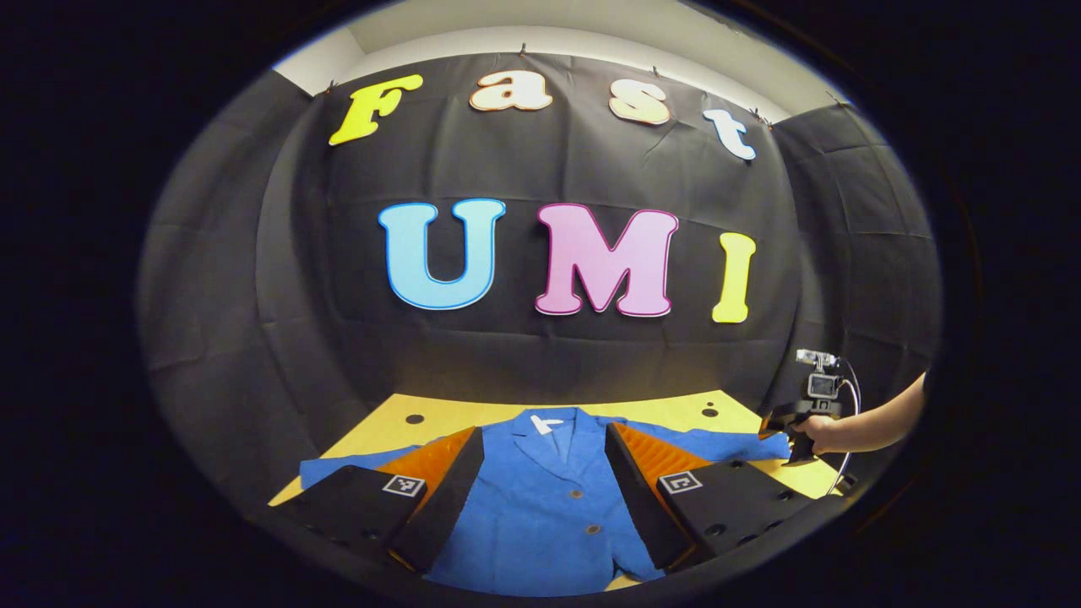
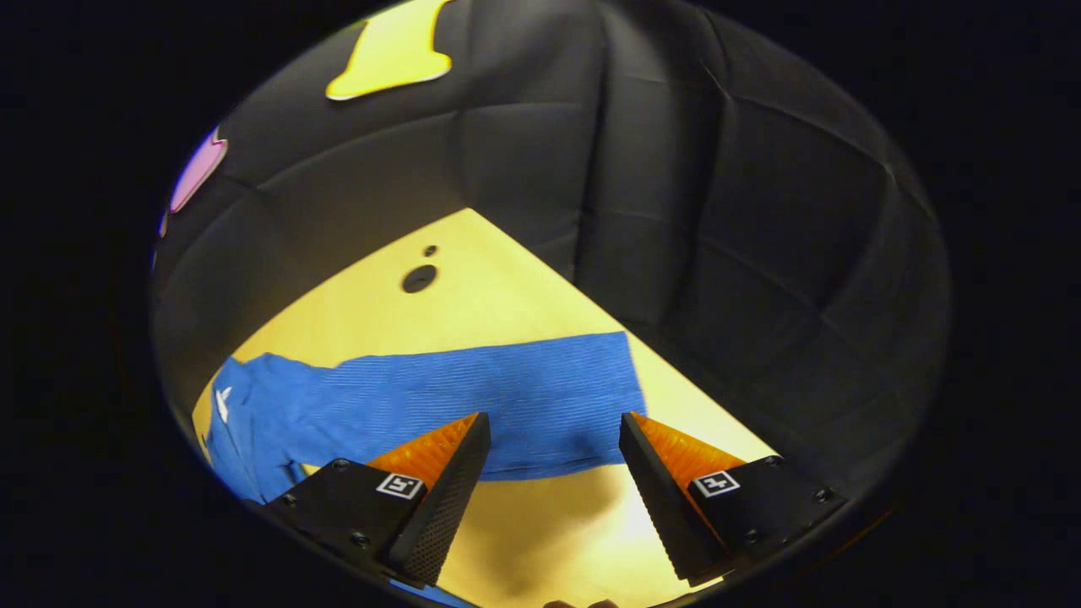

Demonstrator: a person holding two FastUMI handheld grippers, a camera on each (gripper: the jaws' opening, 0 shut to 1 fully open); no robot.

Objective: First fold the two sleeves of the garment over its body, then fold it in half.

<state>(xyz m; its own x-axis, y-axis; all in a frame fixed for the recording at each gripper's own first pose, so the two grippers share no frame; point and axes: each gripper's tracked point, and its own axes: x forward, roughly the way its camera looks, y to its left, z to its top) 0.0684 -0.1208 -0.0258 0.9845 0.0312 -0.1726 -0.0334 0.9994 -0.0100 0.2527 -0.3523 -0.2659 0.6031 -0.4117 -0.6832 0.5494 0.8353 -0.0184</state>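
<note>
Ahead of the right gripper (image 2: 549, 473), just beyond its fingertips, the blue jacket's (image 1: 540, 498) right sleeve (image 2: 498, 405) is lying flat and stretched out across the yellow tabletop (image 2: 473, 295), its cuff end sitting a little past the right-hand finger. That gripper is hovering with its jaws spread wide and nothing between them. In the left gripper view it is showing far off to the right, held by a hand (image 1: 823, 432) beside the sleeve's end.

The left gripper (image 1: 545, 507) is hanging above the jacket's body, jaws likewise wide apart and empty, the buttoned front and collar (image 1: 549, 426) lying straight ahead between its fingers, the left sleeve (image 1: 355, 464) reaching away behind its left-hand finger.

Both sleeves are looking unfolded, so by my reading the first step is only just getting under way, with the right sleeve the likely opener. The next move is calling for the right gripper to drop onto the sleeve near the cuff, pinch the cloth without dragging it, then carry it over toward the buttons.
</note>
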